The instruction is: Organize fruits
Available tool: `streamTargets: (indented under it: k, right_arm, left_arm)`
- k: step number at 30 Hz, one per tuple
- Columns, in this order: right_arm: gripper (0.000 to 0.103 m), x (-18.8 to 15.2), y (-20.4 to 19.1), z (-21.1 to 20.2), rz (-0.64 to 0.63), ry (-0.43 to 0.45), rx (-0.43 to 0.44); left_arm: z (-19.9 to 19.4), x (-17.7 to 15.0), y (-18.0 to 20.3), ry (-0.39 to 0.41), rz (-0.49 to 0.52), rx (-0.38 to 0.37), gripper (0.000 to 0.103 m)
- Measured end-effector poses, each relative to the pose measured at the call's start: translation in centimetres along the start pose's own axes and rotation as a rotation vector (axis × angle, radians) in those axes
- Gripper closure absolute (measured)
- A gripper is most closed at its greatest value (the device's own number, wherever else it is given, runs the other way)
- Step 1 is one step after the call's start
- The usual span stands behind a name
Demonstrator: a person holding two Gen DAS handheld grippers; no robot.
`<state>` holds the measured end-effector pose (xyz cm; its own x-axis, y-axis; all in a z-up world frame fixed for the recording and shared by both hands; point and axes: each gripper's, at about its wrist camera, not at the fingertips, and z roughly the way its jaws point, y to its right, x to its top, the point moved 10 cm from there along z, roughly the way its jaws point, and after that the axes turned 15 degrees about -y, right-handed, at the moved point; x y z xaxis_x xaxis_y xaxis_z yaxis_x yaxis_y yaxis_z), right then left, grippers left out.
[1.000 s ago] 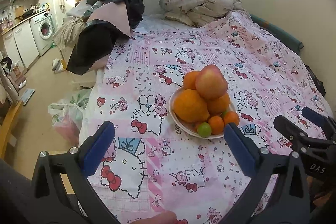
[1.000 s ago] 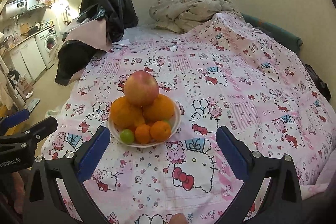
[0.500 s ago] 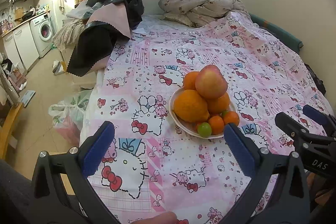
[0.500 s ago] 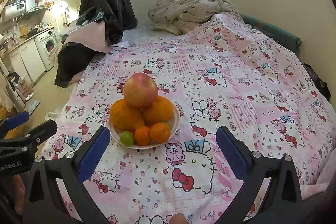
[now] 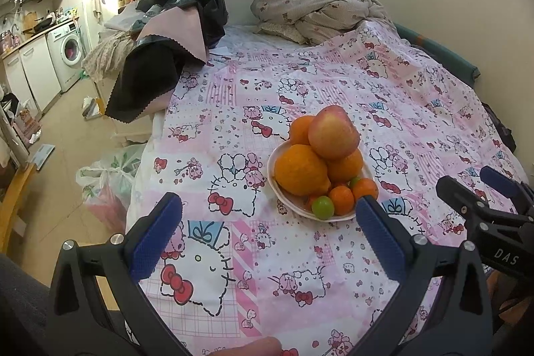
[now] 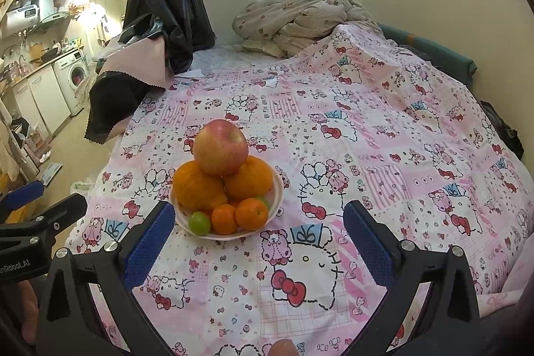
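**A:** What is showing, going left to right?

**B:** On the far left a kitchen area with a washing machine (image 5: pixel 68 55) is sitting off in the background. Closer in, the left tongs (image 5: pixel 267 224) are hovering low over a bed covered in a pink cartoon-cat sheet (image 5: pixel 333 95). Their blue-padded jaws are standing wide apart, gripping nothing. Just past them a white bowl (image 5: pixel 287 206) is resting on the sheet, piled high.

**A:** Piled with what?

**B:** A red-yellow apple (image 5: pixel 333 134) is sitting on top of several large oranges (image 5: pixel 300 169). Small tangerines (image 5: pixel 341 200) and one green lime (image 5: pixel 322 207) are tucked at the near rim. To the right, the right tongs (image 6: pixel 258 237) are hanging over bare sheet, the bowl just left of their centre line. Their jaws are also spread wide and empty.

**A:** How far along is the organizing?

**B:** I am judging it barely begun, or already finished. Every fruit I can see is lying in the bowl and none is loose on the bed. No second container is showing, so what is left is hard to tell.
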<state>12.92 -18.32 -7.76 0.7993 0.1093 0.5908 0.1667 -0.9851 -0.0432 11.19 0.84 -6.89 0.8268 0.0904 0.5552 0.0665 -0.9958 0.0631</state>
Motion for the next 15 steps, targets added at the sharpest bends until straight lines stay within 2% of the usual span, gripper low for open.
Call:
streamTargets:
  k: [15]
  right_arm:
    - [0.0,0.0,0.29,0.14,0.023,-0.006,0.008]
  left_arm:
    - [-0.07,0.0,-0.25,-0.001,-0.007,0.003,0.0]
